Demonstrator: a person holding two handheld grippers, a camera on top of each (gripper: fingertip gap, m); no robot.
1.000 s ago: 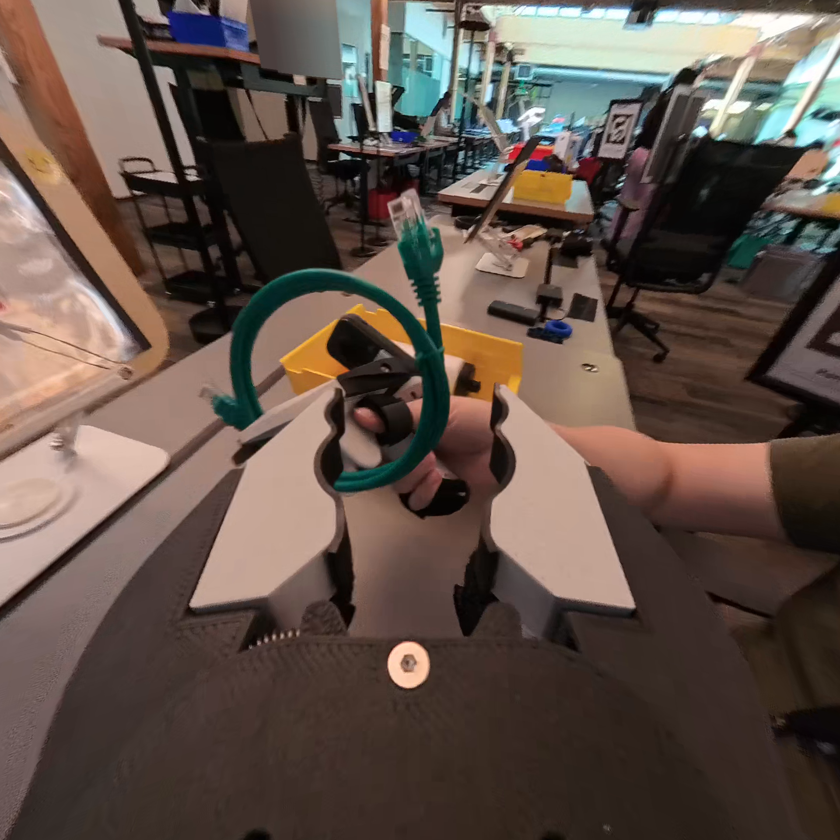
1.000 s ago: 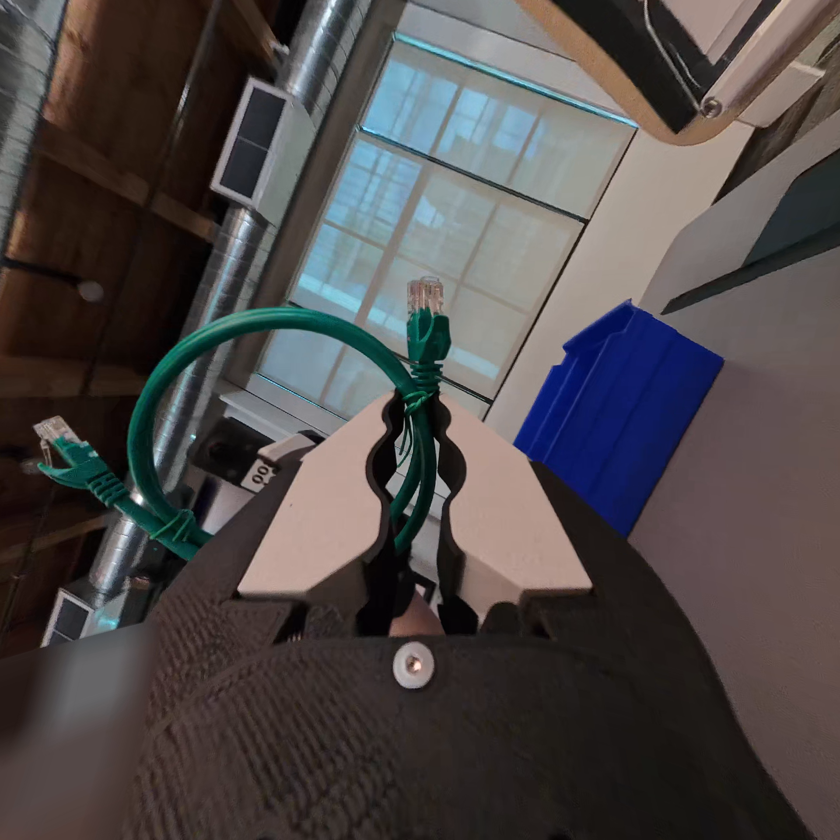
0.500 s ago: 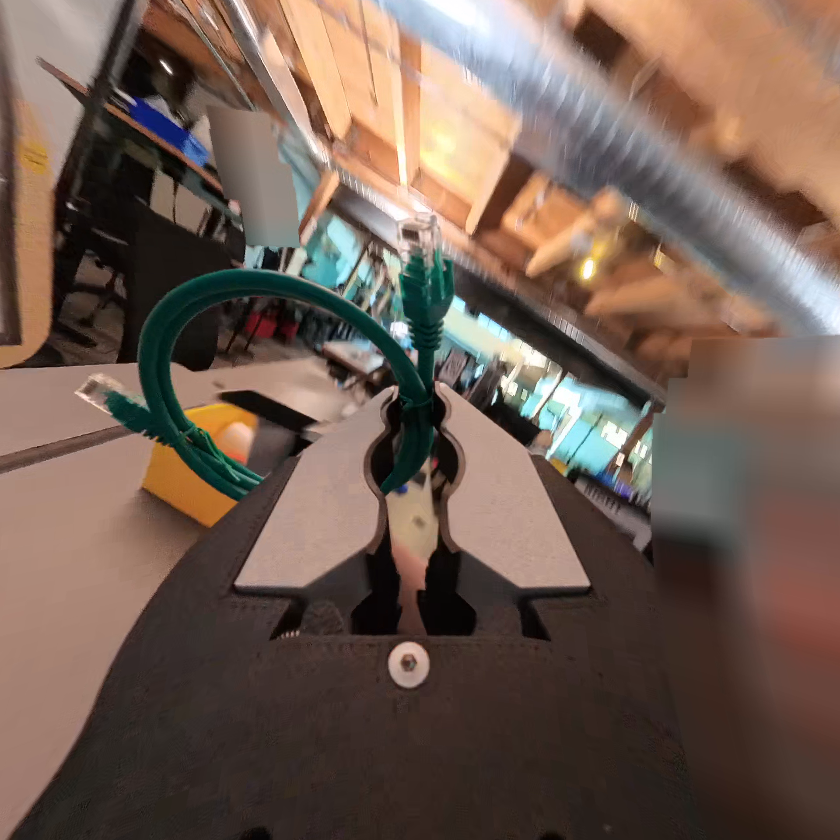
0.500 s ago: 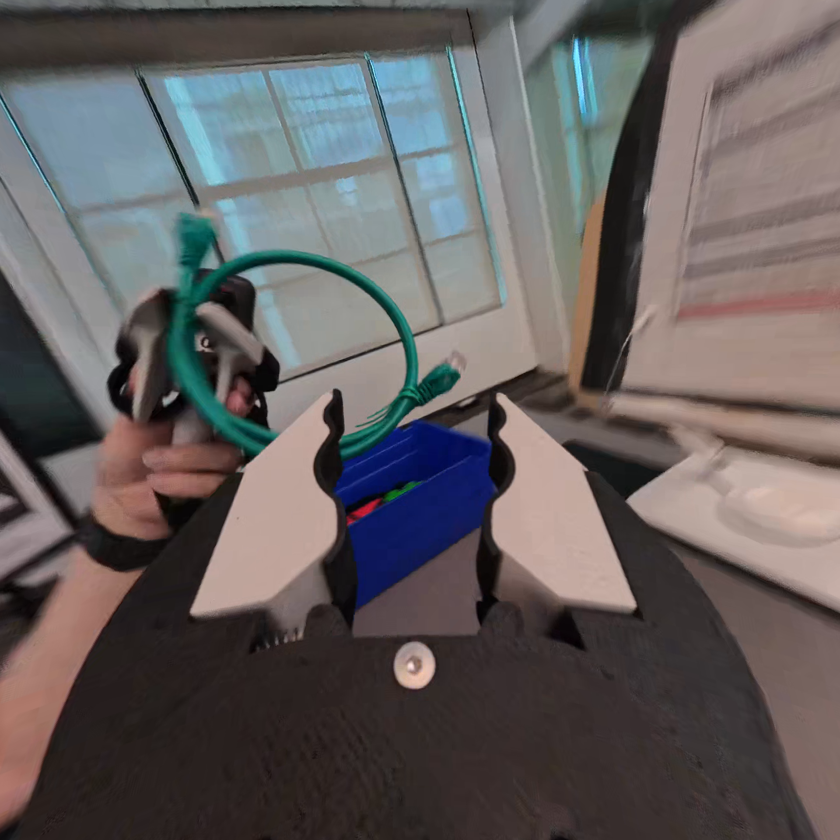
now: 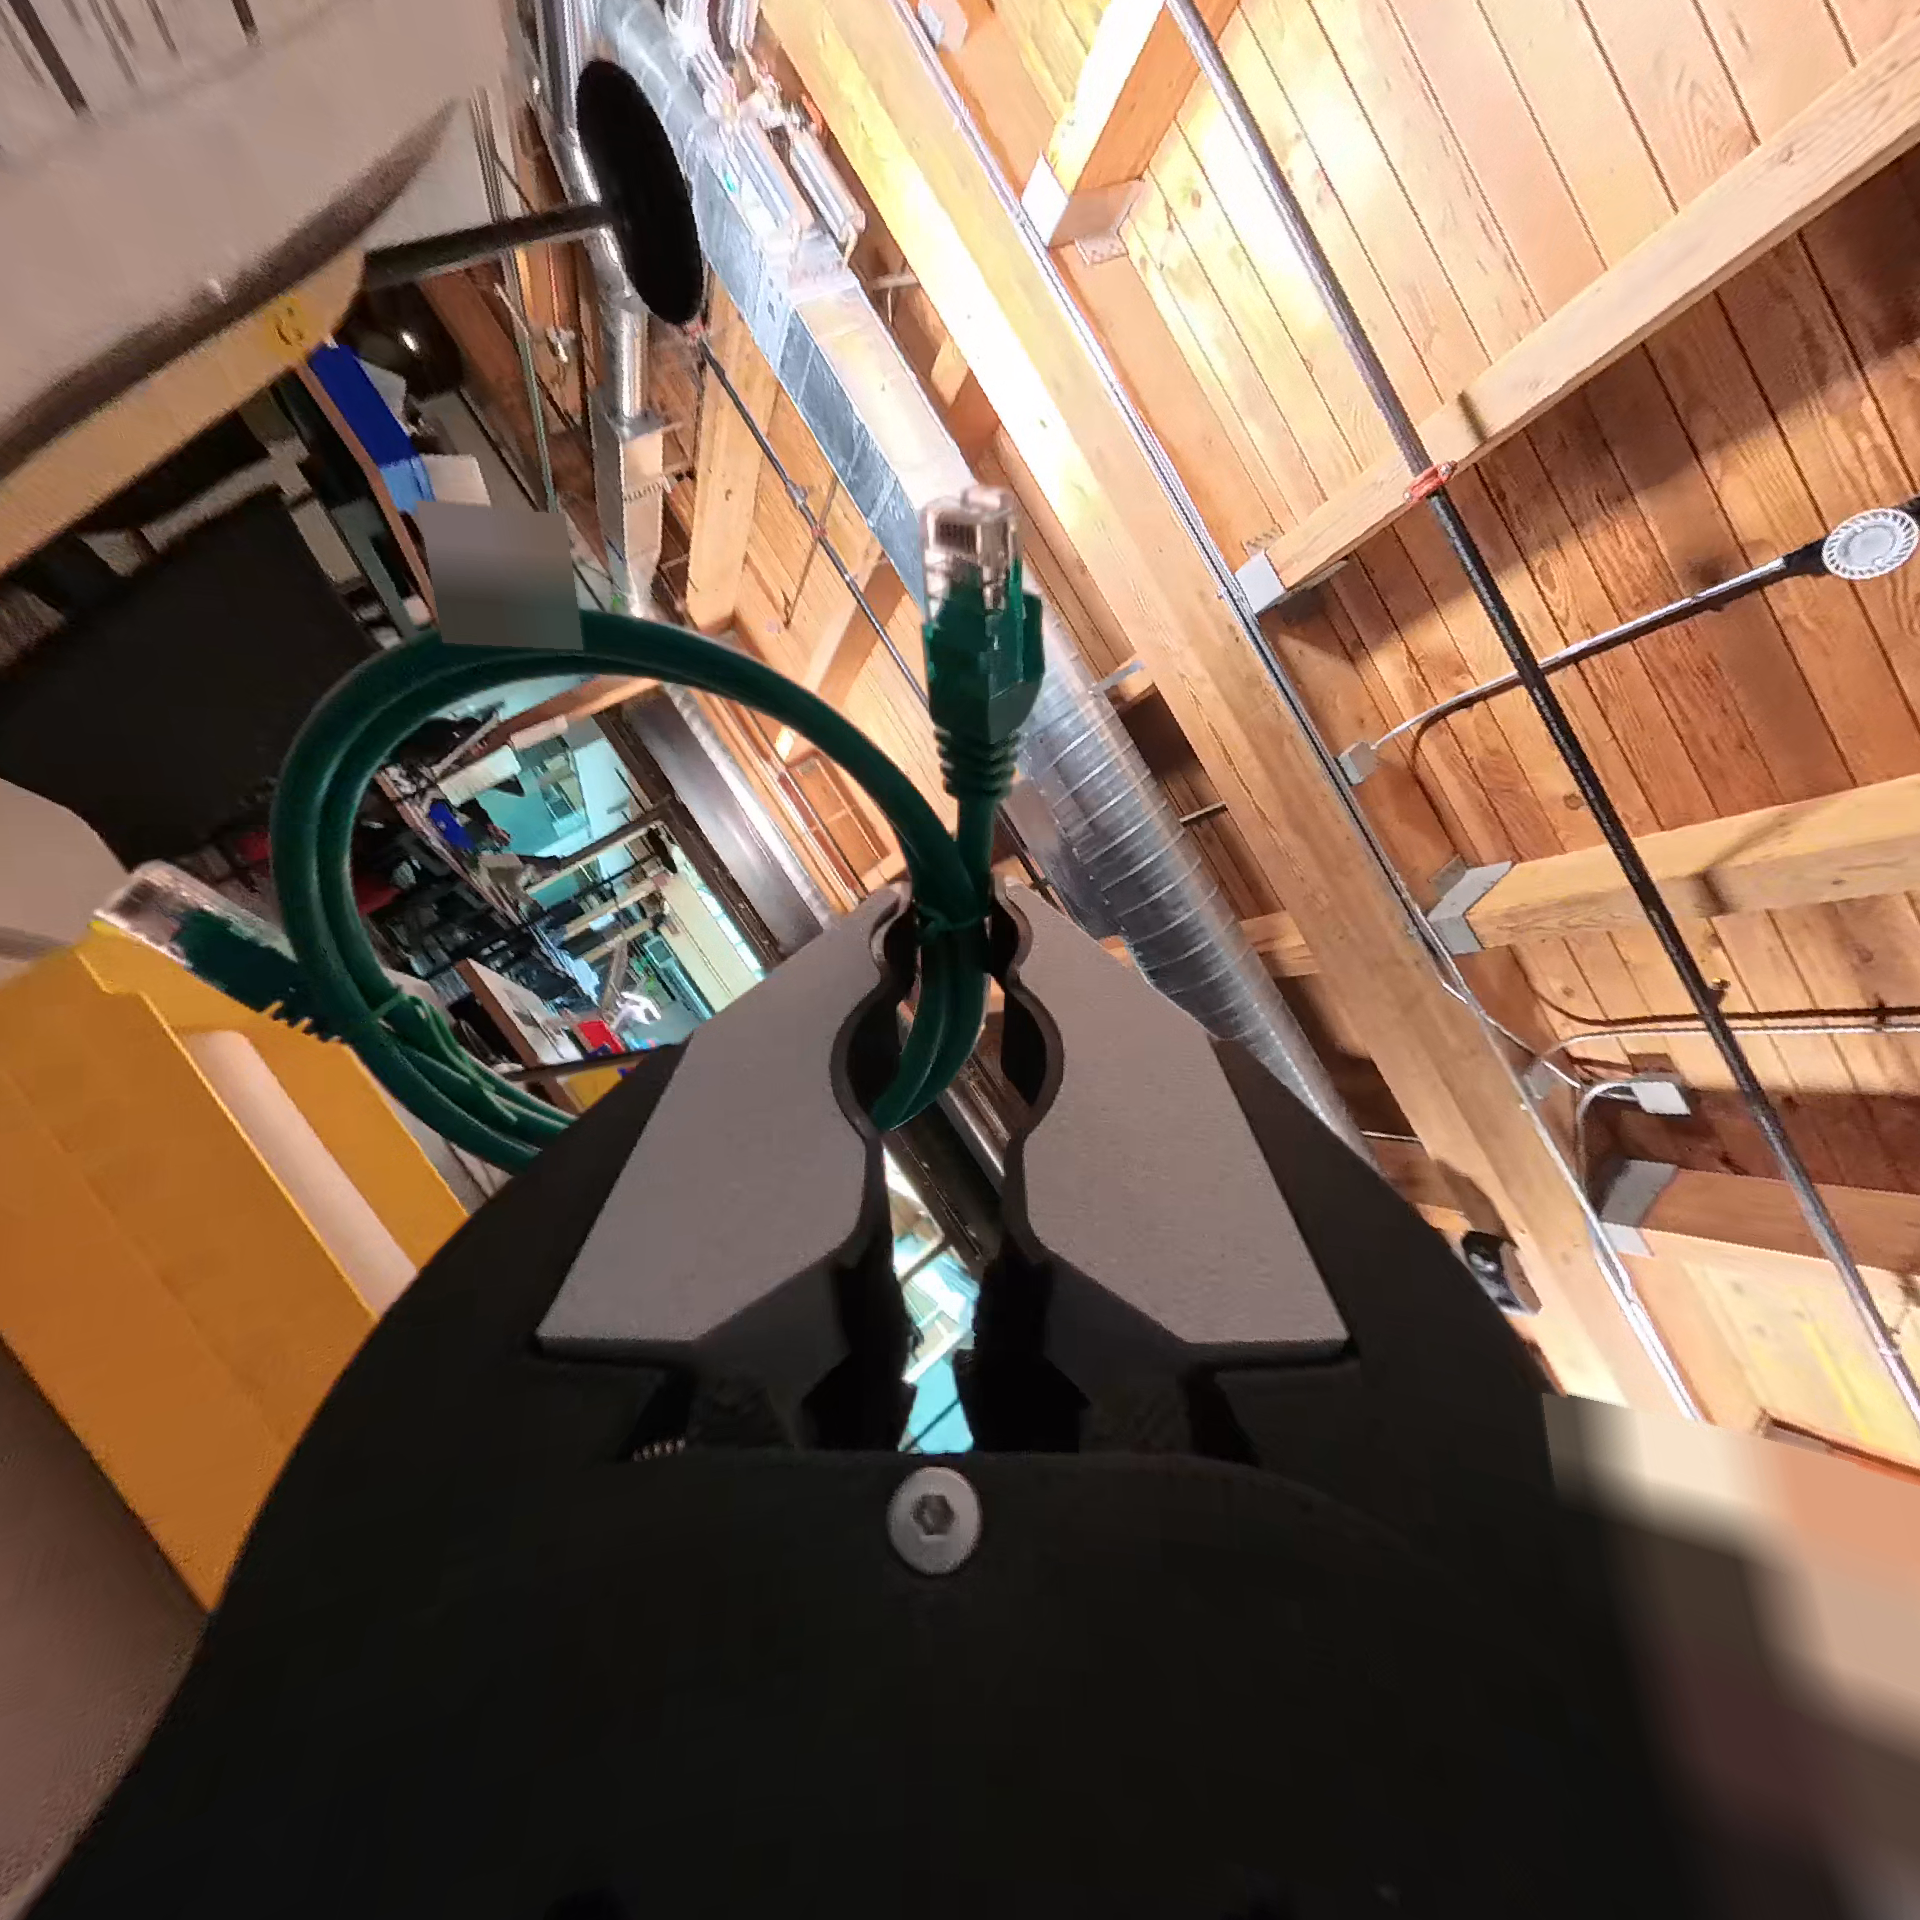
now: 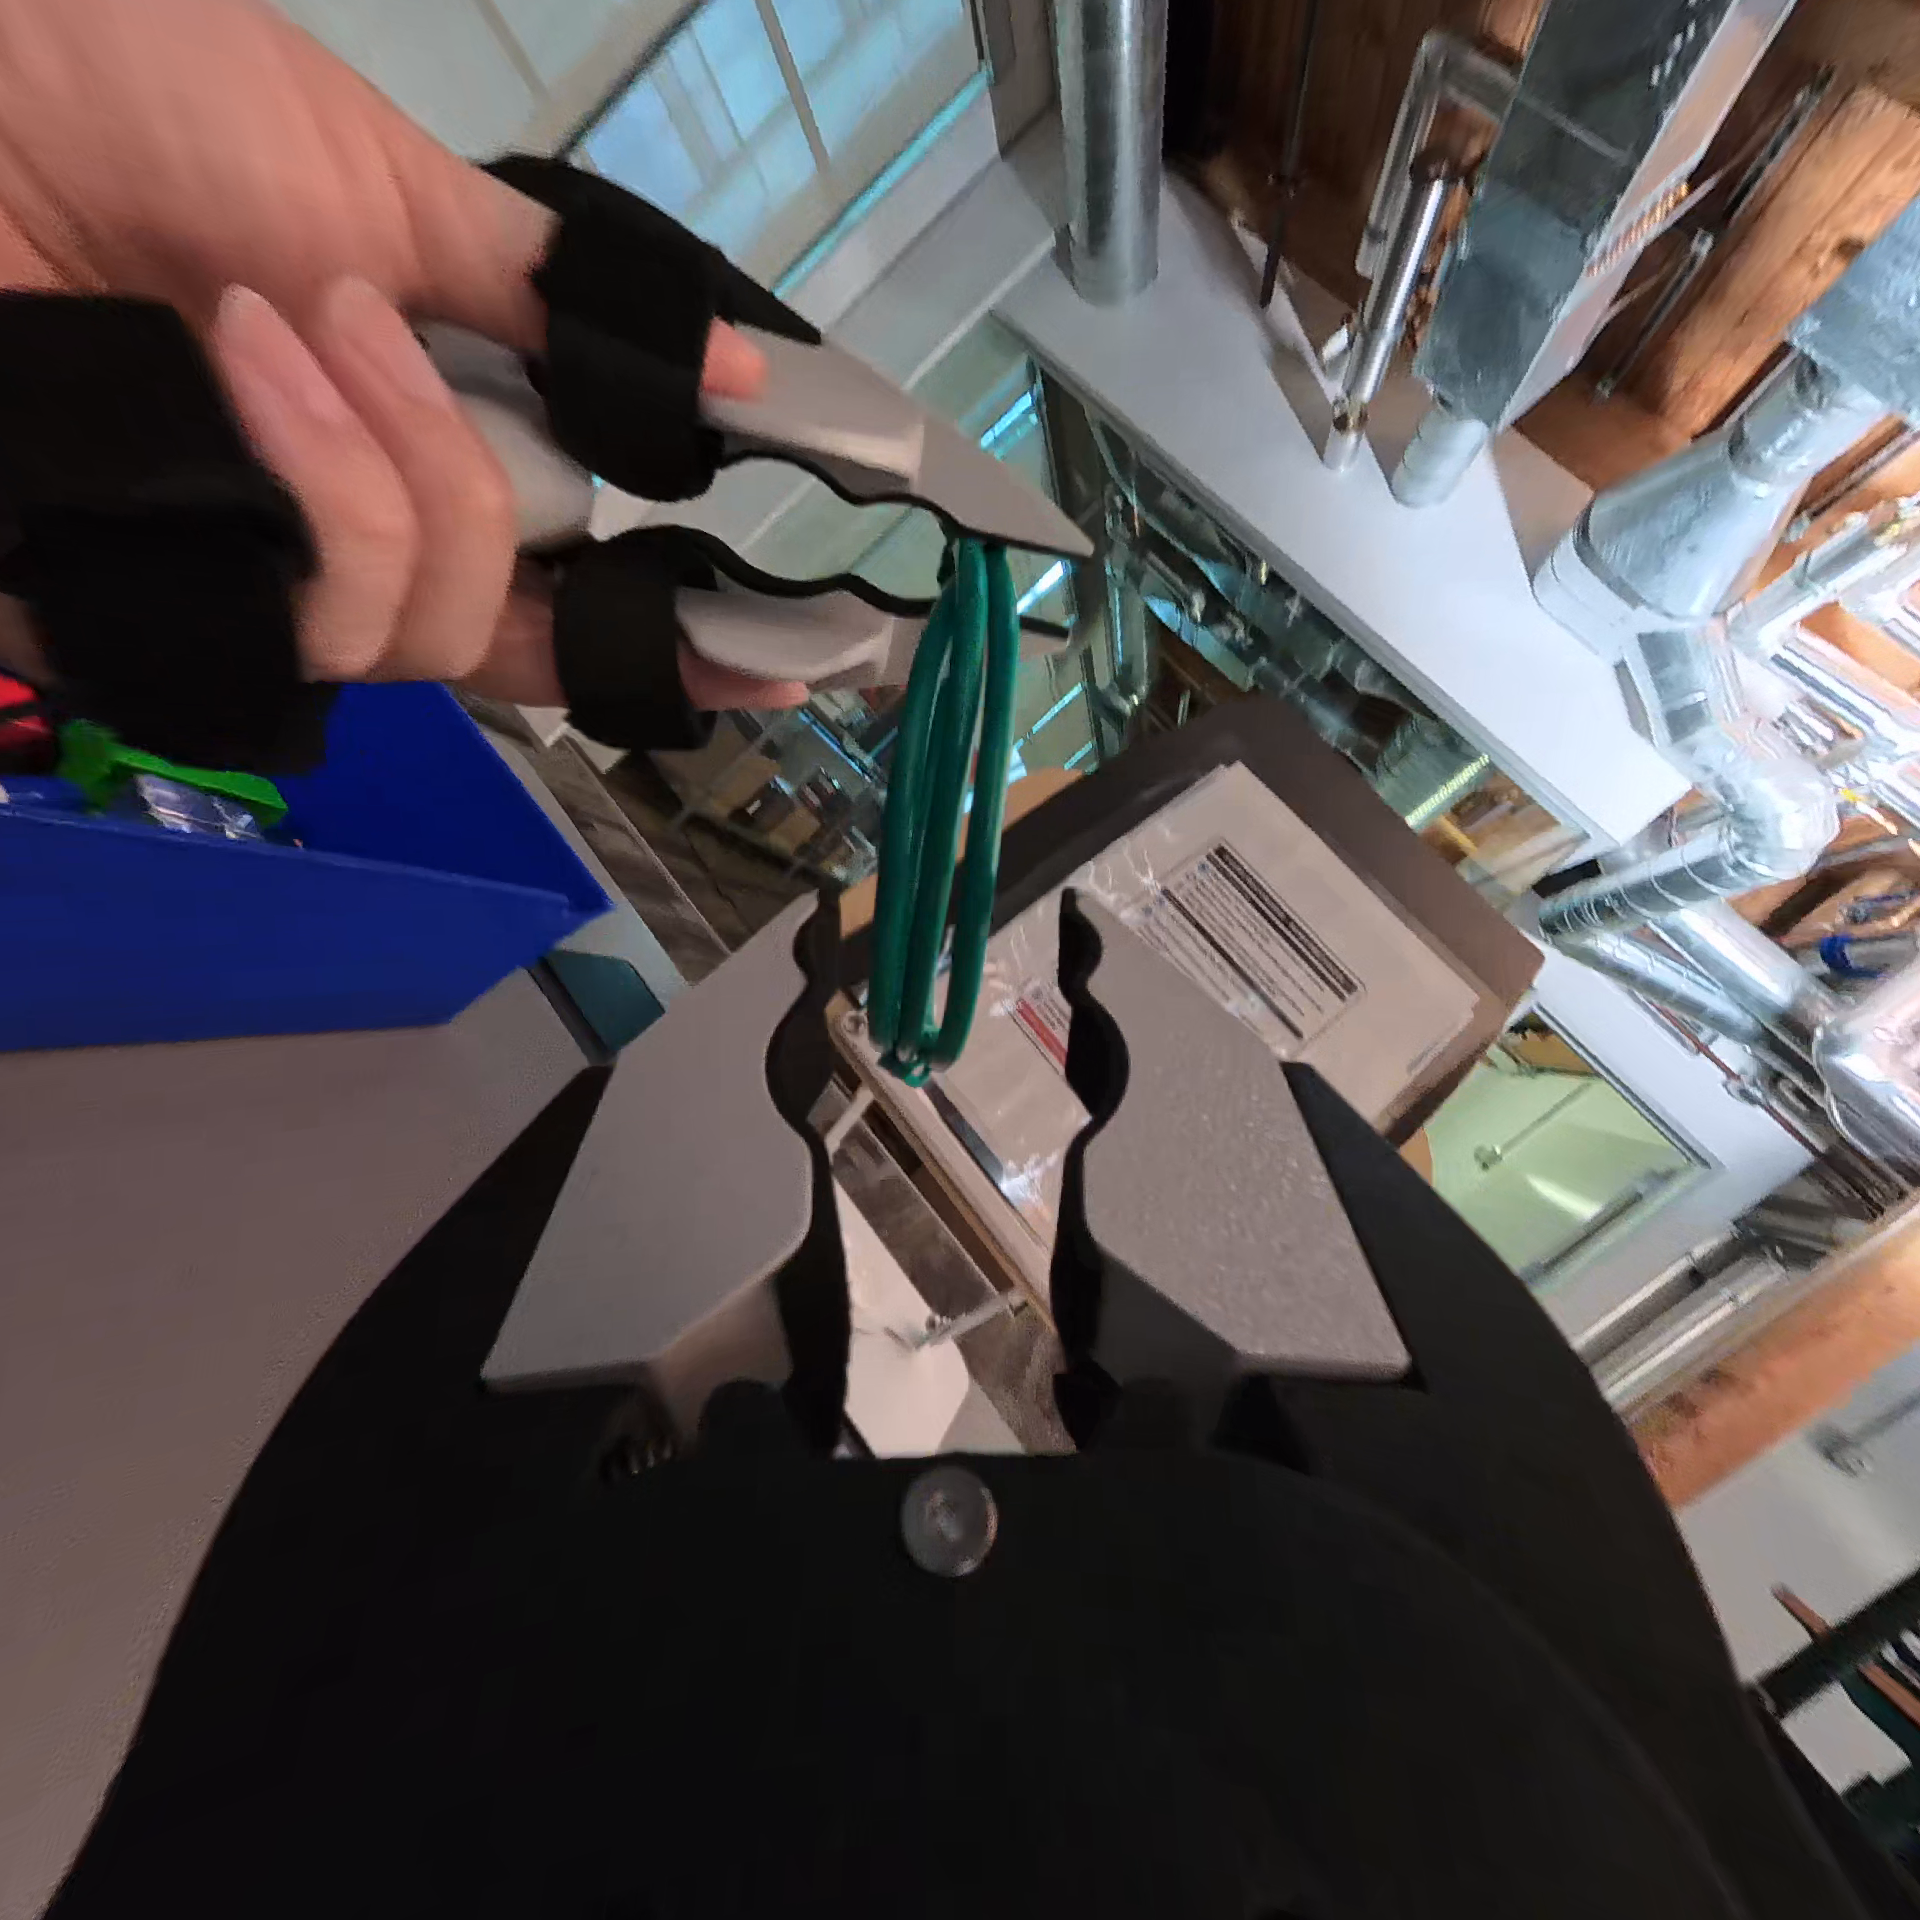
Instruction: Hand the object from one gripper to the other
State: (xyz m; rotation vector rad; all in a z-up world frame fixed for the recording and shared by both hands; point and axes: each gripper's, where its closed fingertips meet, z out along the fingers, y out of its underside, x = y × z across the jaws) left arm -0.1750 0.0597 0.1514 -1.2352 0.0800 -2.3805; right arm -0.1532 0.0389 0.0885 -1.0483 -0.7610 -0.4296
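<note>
The green network cable (image 5: 623, 686) is a short coil tied with thin wire, and it sits between the tips of the left gripper (image 5: 951, 925), which is clenched on the bundle where the strands cross. One clear plug (image 5: 966, 551) stands up straight beyond the fingertips; the second plug (image 5: 156, 904) hangs out to the left of the tool. In the right wrist view the same cable (image 6: 940, 831) hangs down as a narrow loop from the left gripper (image 6: 987, 577), and its lower end reaches between the fingers of the right gripper (image 6: 940, 935), whose jaws stand apart and do not touch it.

I judge the cable to be light and soft, springy in its loop, with a rather smooth jacket. The plugs have small clips that may break, so the tied bundle is the better place to take hold, not the plugs.

To the left of the left gripper stands a yellow bin (image 5: 156, 1247); what it contains I cannot see. Left of the right gripper is a blue bin (image 6: 260, 914), with some green and red pieces inside, too blurred to name.
</note>
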